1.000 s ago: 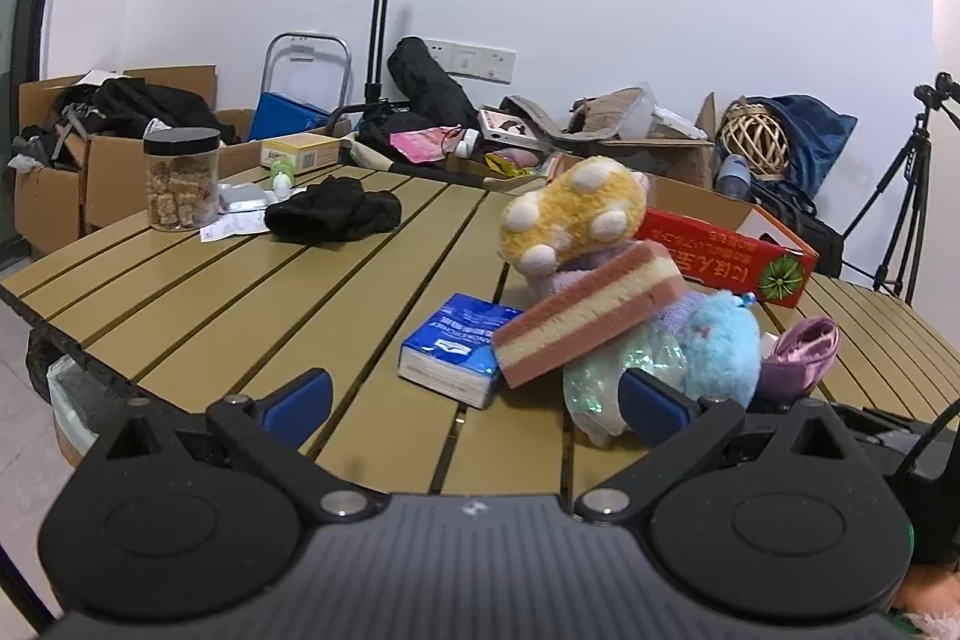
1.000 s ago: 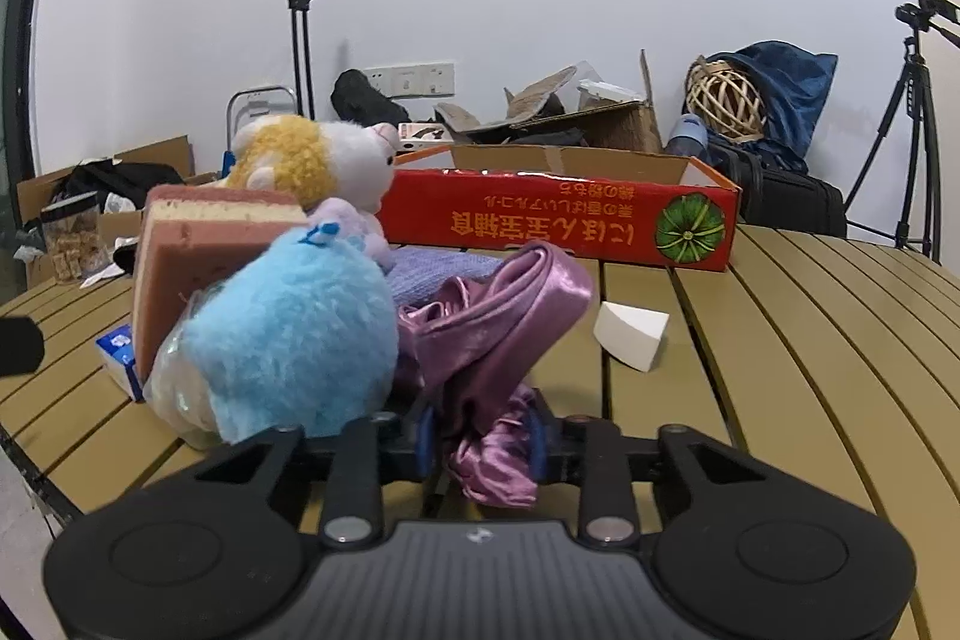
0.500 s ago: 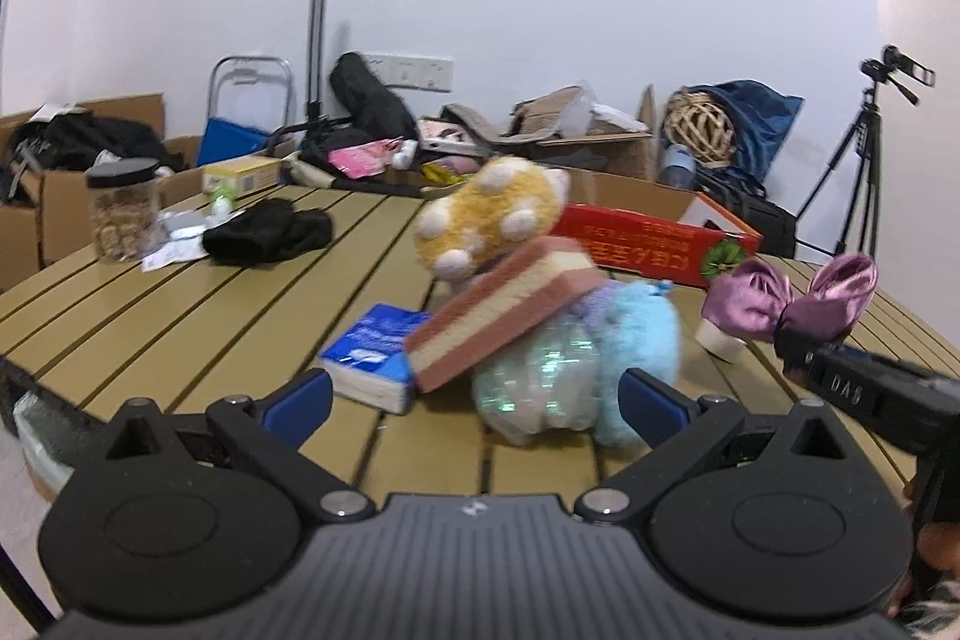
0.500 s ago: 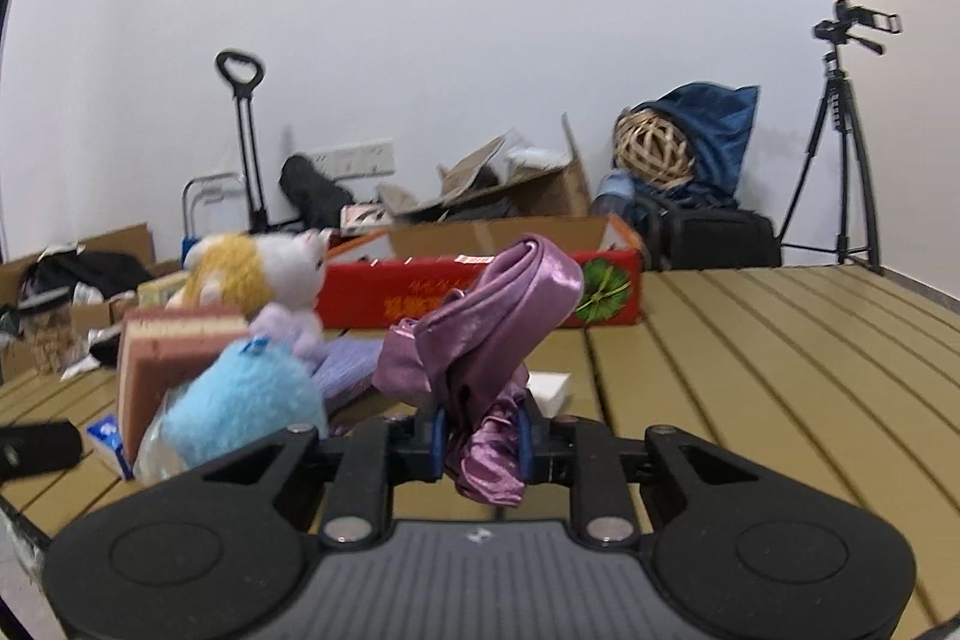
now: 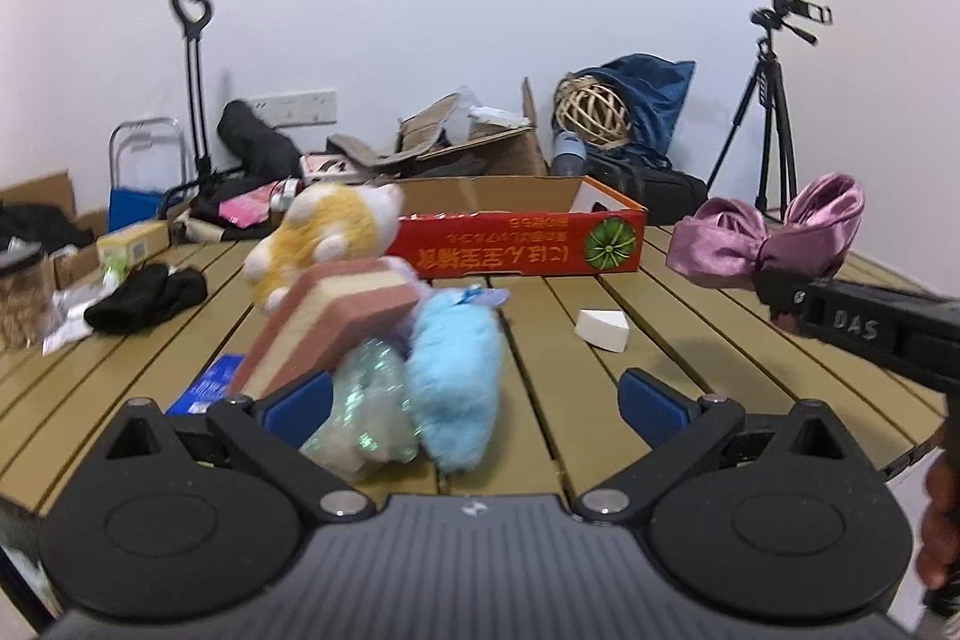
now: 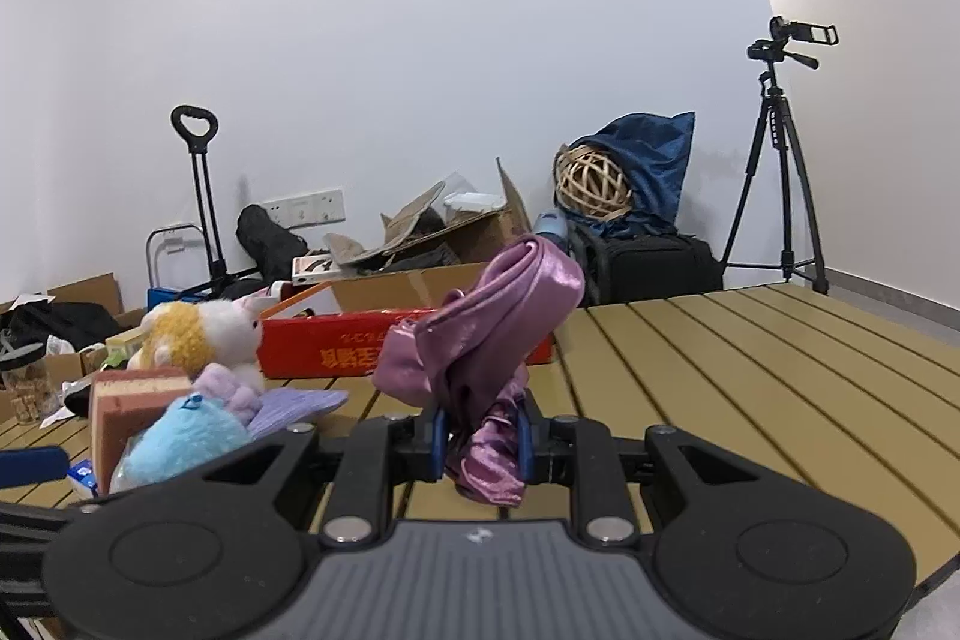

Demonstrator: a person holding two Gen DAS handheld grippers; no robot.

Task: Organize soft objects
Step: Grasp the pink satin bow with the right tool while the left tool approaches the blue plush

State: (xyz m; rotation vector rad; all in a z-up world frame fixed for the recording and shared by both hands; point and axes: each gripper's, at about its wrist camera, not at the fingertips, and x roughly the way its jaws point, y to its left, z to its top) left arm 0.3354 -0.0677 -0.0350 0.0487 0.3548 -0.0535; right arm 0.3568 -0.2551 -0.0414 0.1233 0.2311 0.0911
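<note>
My right gripper (image 6: 482, 441) is shut on a purple satin bow (image 6: 486, 340), held up in the air; the bow (image 5: 768, 235) also shows at the right of the left wrist view, above the table. My left gripper (image 5: 474, 403) is open, and between its fingers lie a blue plush (image 5: 456, 370) and a glittery pouch (image 5: 366, 406). A pink and cream sponge (image 5: 336, 316) leans on that pile, with a yellow and white plush (image 5: 330, 226) behind it. The red cardboard box (image 5: 522, 244) stands open further back.
On the slatted wooden table (image 5: 690, 340) lie a white wedge sponge (image 5: 602, 330), a blue tissue pack (image 5: 204, 388), a black cloth (image 5: 147, 295) and a jar (image 5: 18, 298) at the far left. Cartons, bags, a trolley and a tripod (image 5: 774, 112) stand behind the table.
My right gripper has lifted the purple bow off the pile and carried it up and to the right. My left gripper has swung right, so the pile now sits between its fingers.
</note>
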